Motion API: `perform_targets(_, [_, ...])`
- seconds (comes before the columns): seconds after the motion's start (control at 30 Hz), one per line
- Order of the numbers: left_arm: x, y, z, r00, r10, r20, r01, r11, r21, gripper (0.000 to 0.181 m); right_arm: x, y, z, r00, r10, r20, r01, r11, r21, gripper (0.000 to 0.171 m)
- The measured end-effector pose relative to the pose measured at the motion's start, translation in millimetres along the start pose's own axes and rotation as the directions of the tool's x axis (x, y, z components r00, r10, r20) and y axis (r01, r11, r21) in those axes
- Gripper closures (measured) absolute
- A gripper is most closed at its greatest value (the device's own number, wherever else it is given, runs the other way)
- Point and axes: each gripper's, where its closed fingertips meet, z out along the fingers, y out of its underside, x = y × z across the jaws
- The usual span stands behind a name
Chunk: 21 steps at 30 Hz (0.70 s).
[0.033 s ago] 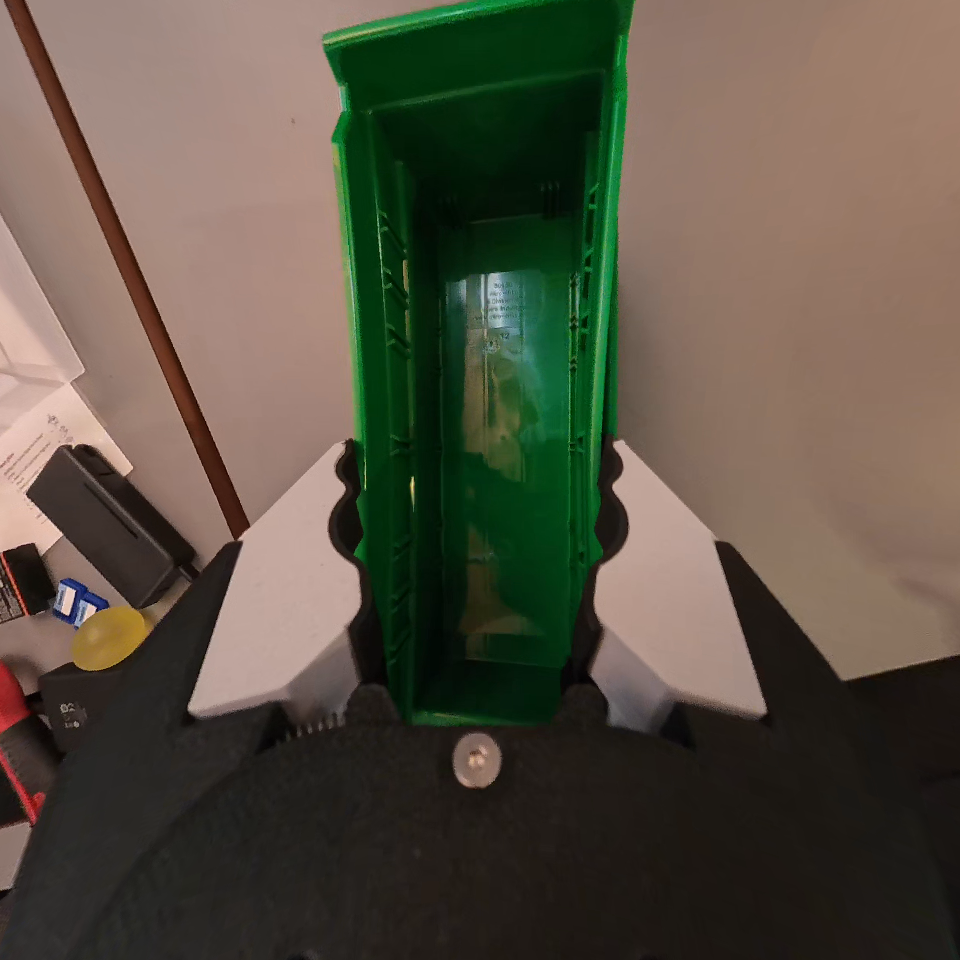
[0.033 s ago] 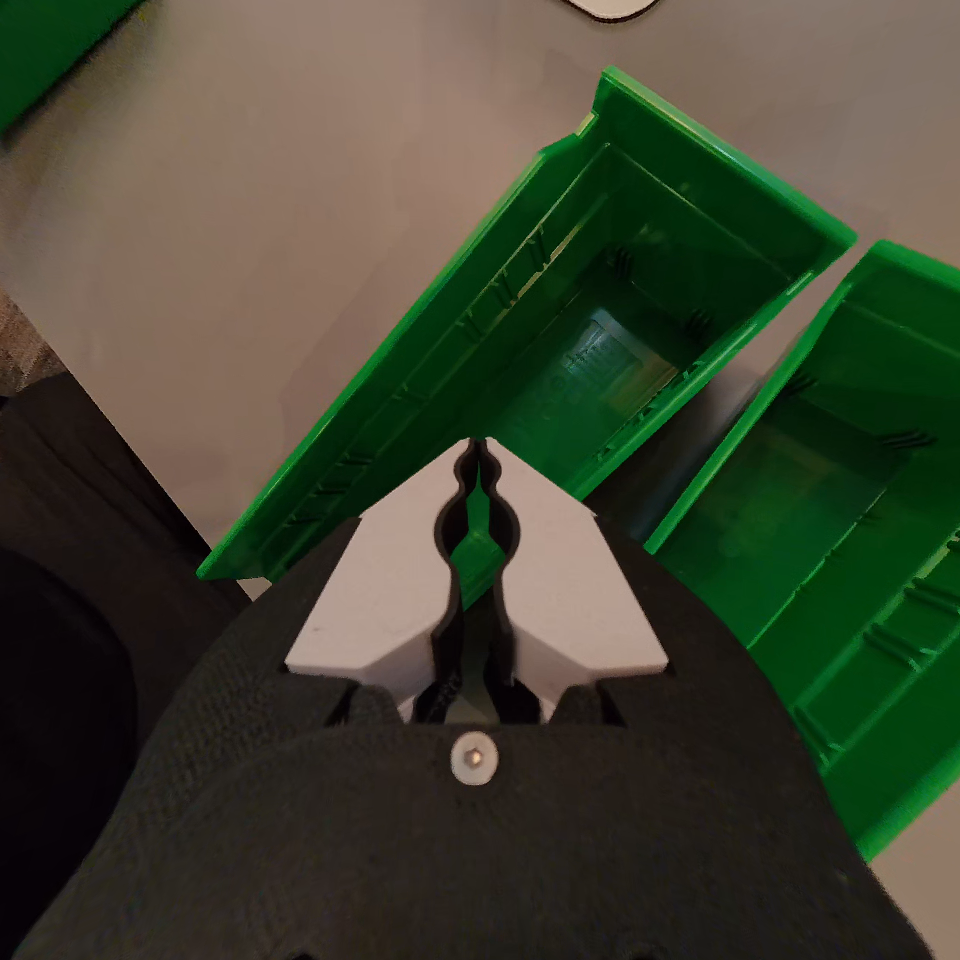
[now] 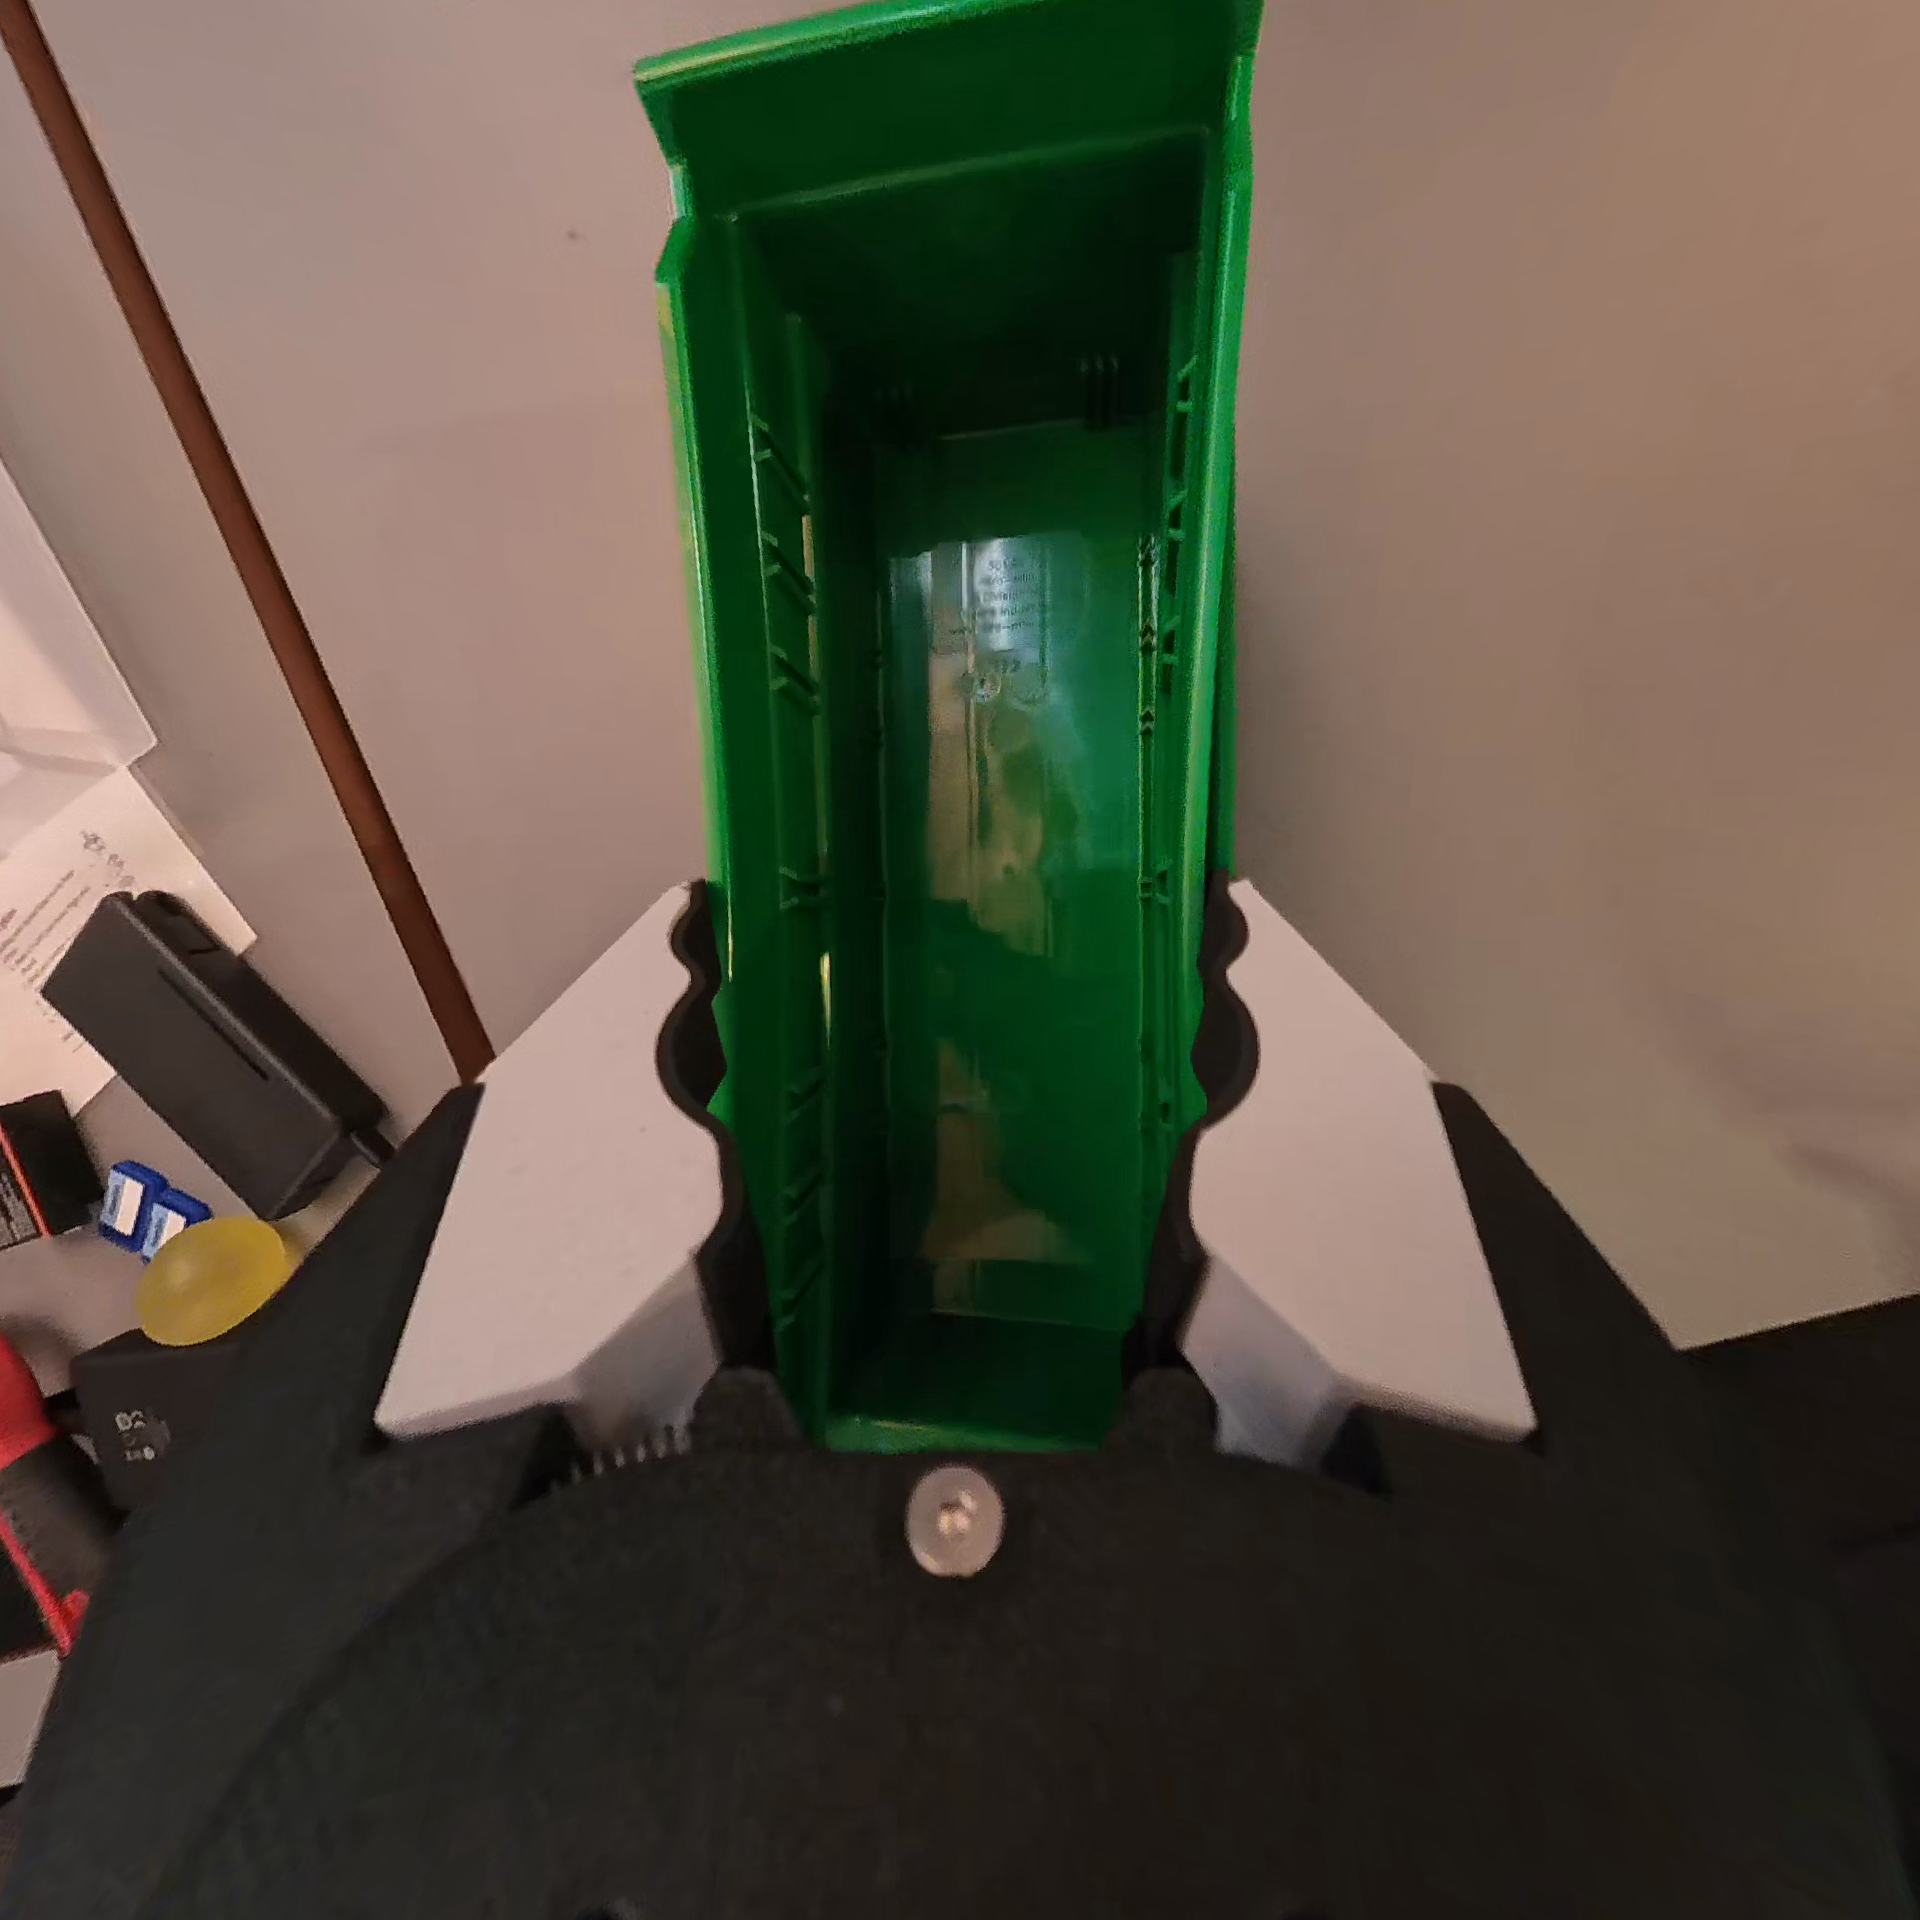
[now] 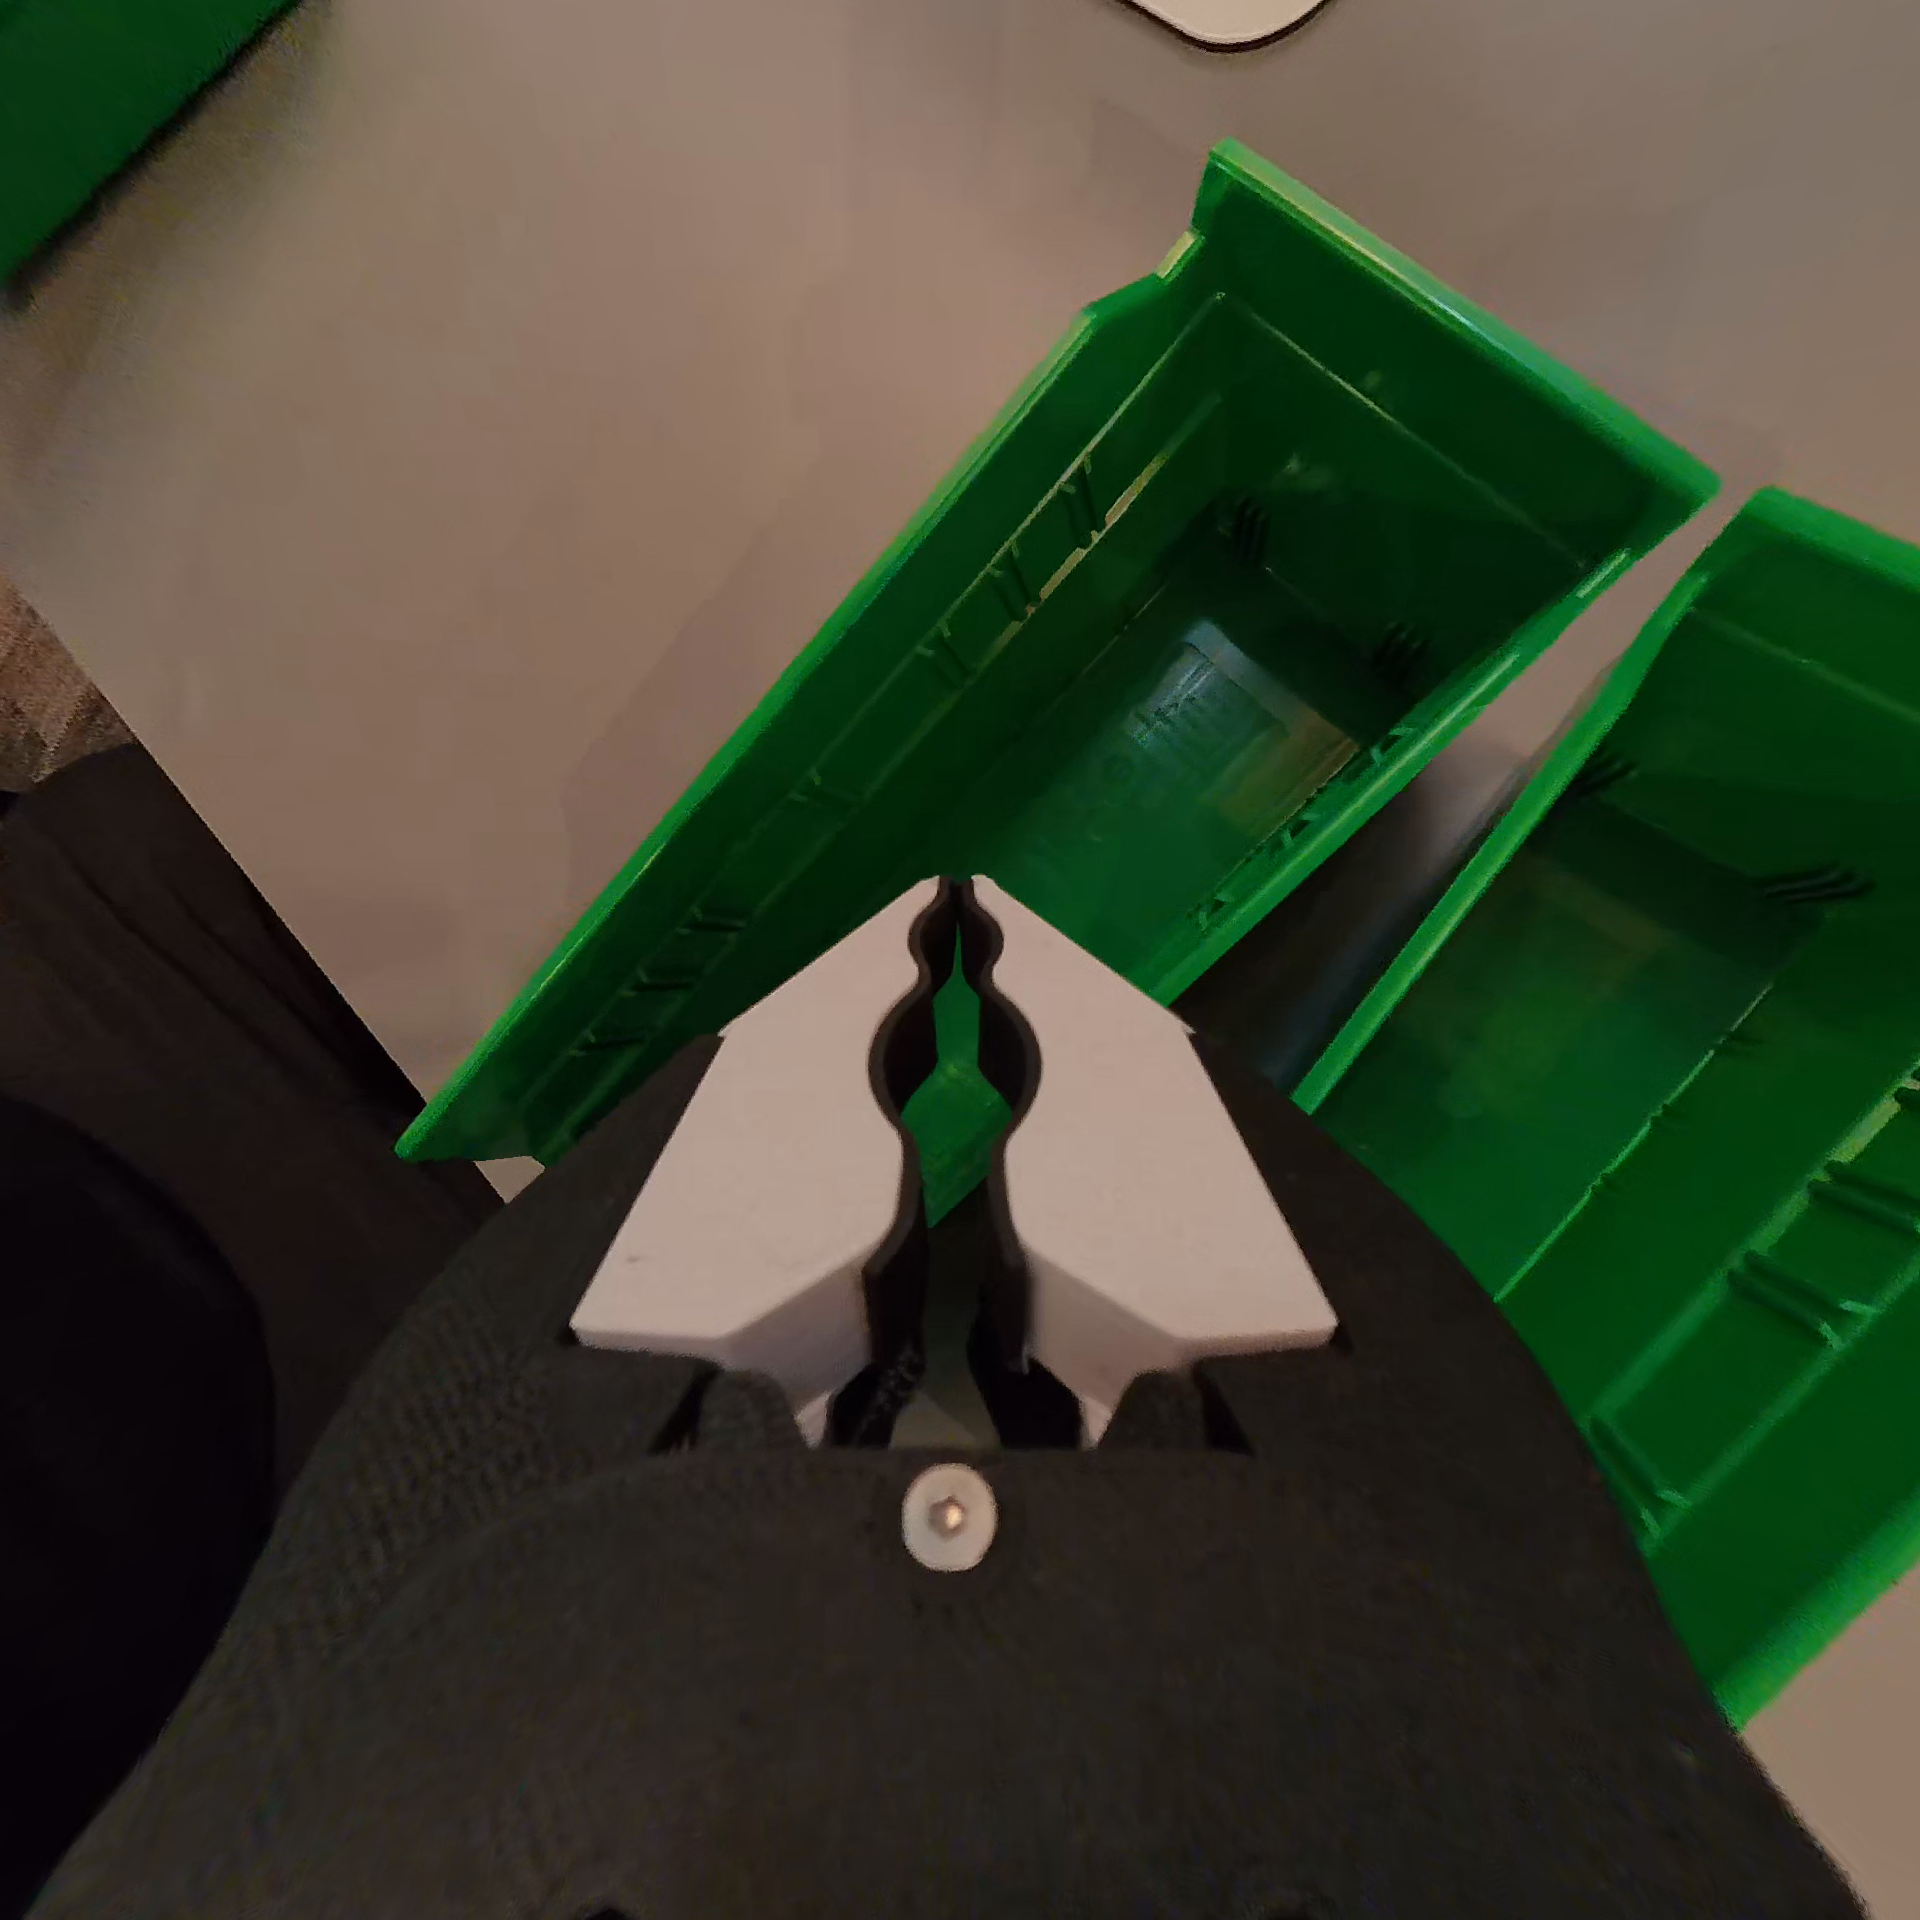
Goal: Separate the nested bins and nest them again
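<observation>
The left gripper [image 3: 961, 1039] clamps 1 green bin [image 3: 997, 727] across its walls; the right gripper [image 4: 958, 997] pinches another bin's [image 4: 1039, 665] wall.

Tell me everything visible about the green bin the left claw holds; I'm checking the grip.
The green bin is long, narrow, glossy plastic, open-topped, with ribbed inner walls and a wide-lipped far end. It is empty, with moulded writing on its floor. The left claw spans its width, one finger on each outer side wall near its near end. It extends straight ahead over the grey table.
</observation>
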Motion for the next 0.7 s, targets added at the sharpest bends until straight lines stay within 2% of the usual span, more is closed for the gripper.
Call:
perform_targets(0.37, [5.3, 6.7, 16.6, 0.997, -0.022, -0.078, 0.015, 0.995, -0.097, 0.062, -5.9, -1.3, 3.3, 1.0, -0.015, 0.004, 0.015, 1.0, -0.012, 0.171])
perform_targets(0.5, [4.7, 2.7, 13.9, 0.999, 0.017, -0.052, -0.022, 0.994, -0.106, 0.08, -6.0, -1.4, 2.0, 1.0, -0.016, 0.002, 0.016, 1.0, -0.01, 0.171])
perform_targets(0.7, [3.3, 0.5, 11.8, 0.999, 0.05, -0.007, -0.05, 0.995, -0.092, 0.086, -4.4, -0.1, 3.4, 1.0, -0.013, 0.006, 0.013, 1.0, -0.013, 0.171])
